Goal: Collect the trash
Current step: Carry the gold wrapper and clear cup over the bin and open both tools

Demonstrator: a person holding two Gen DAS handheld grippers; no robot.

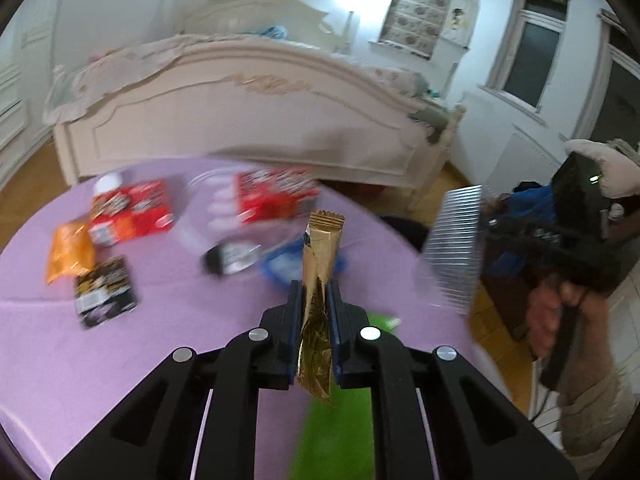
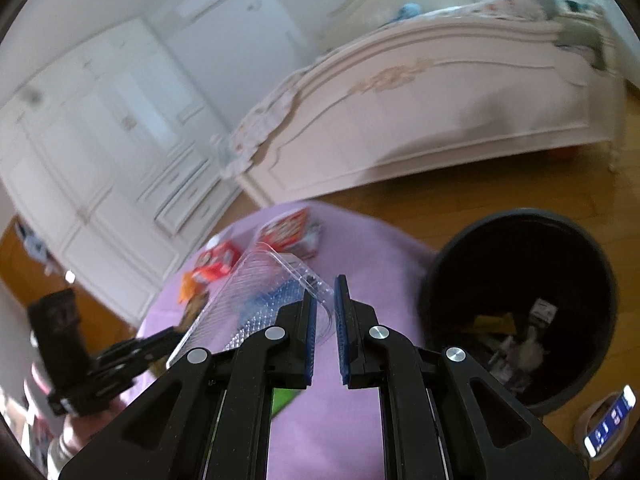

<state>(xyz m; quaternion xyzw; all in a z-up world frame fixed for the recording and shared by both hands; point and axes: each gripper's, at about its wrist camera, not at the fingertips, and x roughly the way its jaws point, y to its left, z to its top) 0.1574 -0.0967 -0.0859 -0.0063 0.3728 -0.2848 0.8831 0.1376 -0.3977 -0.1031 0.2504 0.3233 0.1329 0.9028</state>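
My left gripper (image 1: 314, 286) is shut on a gold foil wrapper (image 1: 320, 264) and holds it upright above the purple table (image 1: 48, 360). My right gripper (image 2: 325, 292) is shut on the edge of a clear plastic tray (image 2: 260, 292), lifted over the table; the tray also shows at the right of the left wrist view (image 1: 454, 244). Left on the table are two red packets (image 1: 132, 212) (image 1: 276, 194), an orange packet (image 1: 68, 250), a black packet (image 1: 105, 291), a black-and-white wrapper (image 1: 234, 256) and a blue wrapper (image 1: 282, 266). A black bin (image 2: 520, 300) holds trash.
The bin stands on the wood floor right of the table. A cream bed (image 1: 240, 112) is beyond the table, white wardrobes (image 2: 100, 140) to the left. A green sheet (image 1: 336, 420) lies under my left gripper. A phone (image 2: 610, 420) sits near the bin.
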